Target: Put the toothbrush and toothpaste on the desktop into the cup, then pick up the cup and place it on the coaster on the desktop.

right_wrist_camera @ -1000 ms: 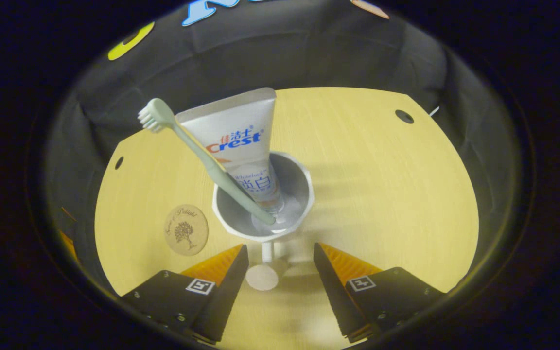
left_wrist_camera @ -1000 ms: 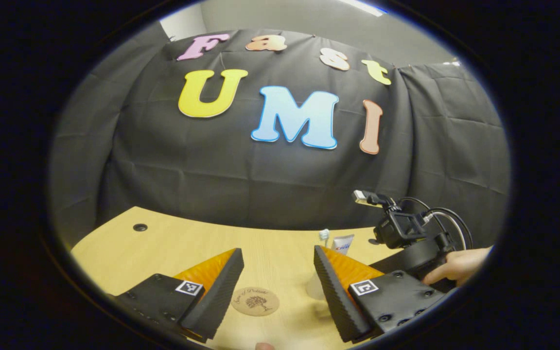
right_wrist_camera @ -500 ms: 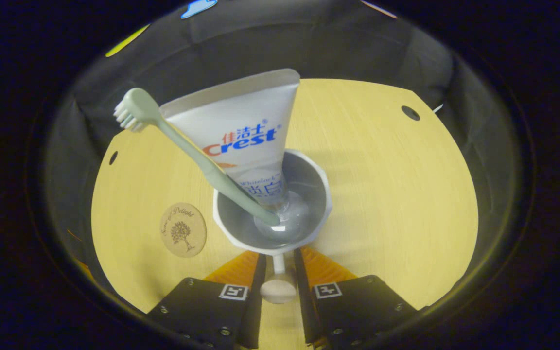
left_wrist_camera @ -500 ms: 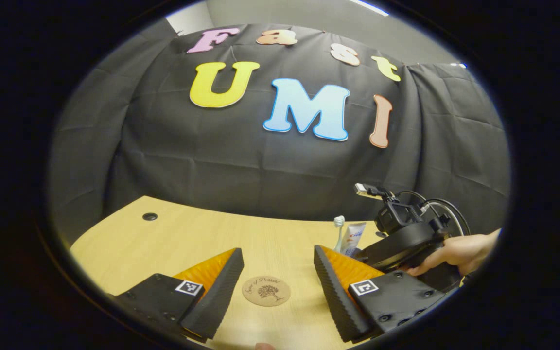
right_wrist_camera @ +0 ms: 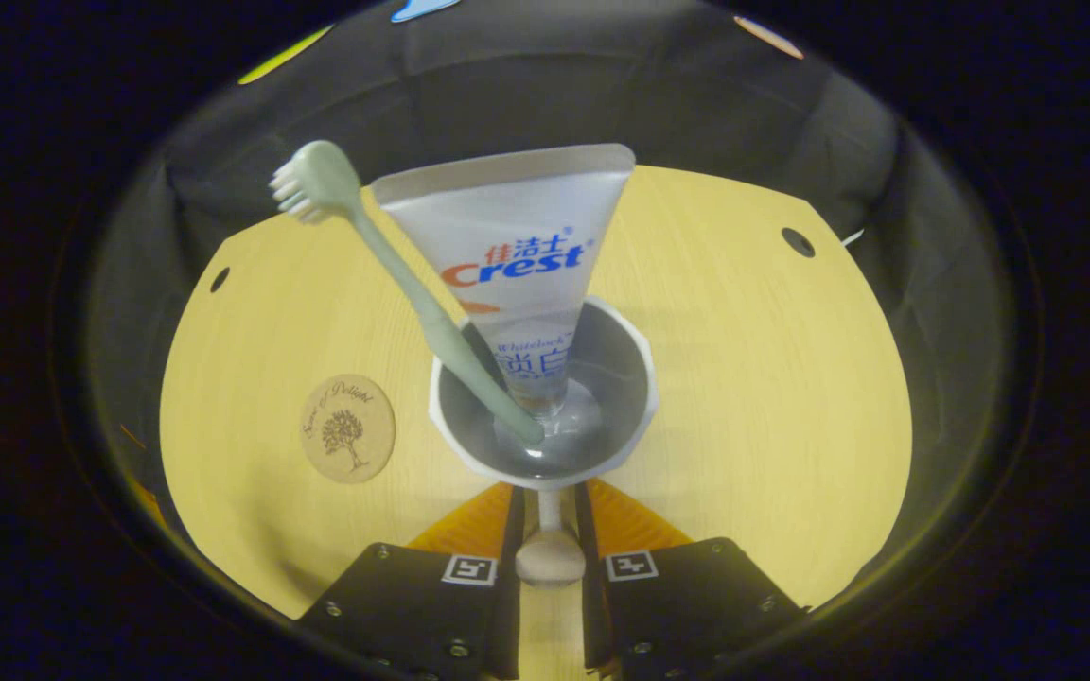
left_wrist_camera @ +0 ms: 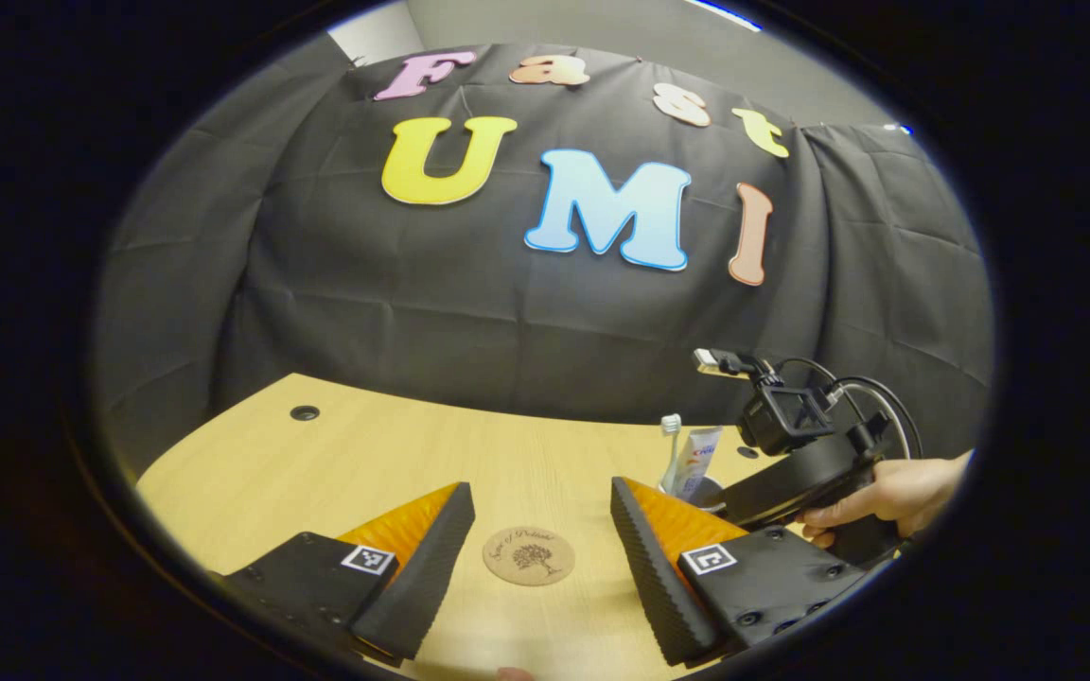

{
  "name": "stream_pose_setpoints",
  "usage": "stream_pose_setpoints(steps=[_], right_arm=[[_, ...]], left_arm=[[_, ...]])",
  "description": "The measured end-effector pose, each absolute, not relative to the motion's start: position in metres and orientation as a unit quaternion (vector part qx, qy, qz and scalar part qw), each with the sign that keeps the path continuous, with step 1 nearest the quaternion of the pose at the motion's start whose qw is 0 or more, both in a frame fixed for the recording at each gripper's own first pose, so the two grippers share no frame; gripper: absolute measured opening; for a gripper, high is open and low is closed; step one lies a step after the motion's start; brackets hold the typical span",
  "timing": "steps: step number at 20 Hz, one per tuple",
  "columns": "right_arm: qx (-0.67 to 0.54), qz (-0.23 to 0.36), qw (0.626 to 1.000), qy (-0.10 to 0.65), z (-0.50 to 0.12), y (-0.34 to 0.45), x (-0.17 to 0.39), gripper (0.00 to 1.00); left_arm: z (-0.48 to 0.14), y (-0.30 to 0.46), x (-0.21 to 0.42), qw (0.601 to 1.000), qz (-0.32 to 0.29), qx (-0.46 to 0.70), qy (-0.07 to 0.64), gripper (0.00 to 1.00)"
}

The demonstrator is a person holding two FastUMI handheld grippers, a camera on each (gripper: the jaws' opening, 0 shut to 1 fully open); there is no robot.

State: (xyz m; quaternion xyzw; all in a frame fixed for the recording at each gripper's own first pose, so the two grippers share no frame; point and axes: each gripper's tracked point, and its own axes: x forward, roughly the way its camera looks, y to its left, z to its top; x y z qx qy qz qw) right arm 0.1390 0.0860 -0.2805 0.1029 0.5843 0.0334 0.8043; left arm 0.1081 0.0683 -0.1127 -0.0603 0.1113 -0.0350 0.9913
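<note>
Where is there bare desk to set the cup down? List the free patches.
Bare desk runs right of the cup, out to the hole. Another patch lies behind the coaster, toward the far-left hole. Between coaster and cup it is tight. The right gripper grips the handle.

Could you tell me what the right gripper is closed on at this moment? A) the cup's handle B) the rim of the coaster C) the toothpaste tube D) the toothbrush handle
A: in the right gripper view the right gripper has both fingers pressed on the handle of the cup, while the toothbrush and toothpaste stand inside the cup and the coaster lies apart on the desktop.
</note>
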Motion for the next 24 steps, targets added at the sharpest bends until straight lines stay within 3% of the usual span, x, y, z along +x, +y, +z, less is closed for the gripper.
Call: stream_pose_setpoints(steps=[3,4,7,19,20,21,24], right_arm=[[0.093,0.046,0.818,0.566,-0.277,0.084,0.147,0.26],[0.095,0.052,0.817,0.567,-0.274,0.086,0.146,0.18],[0.087,0.066,0.814,0.571,-0.277,0.085,0.144,0.21],[0.091,0.117,0.827,0.543,-0.262,0.091,0.153,0.17],[0.092,0.119,0.826,0.542,-0.261,0.091,0.154,0.17],[0.091,0.124,0.826,0.542,-0.261,0.091,0.154,0.17],[0.091,0.134,0.824,0.543,-0.259,0.090,0.154,0.17]], left_arm=[[-0.112,0.071,0.096,0.991,-0.034,-0.062,0.111,0.94],[-0.113,0.073,0.091,0.991,-0.032,-0.062,0.112,0.94],[-0.108,0.081,0.083,0.992,-0.029,-0.062,0.107,0.94],[-0.103,0.125,0.064,0.993,0.003,-0.062,0.101,0.94],[-0.103,0.129,0.062,0.993,0.005,-0.063,0.100,0.99],[-0.104,0.132,0.059,0.993,0.007,-0.063,0.101,0.94],[-0.103,0.140,0.055,0.993,0.014,-0.063,0.101,0.94]])
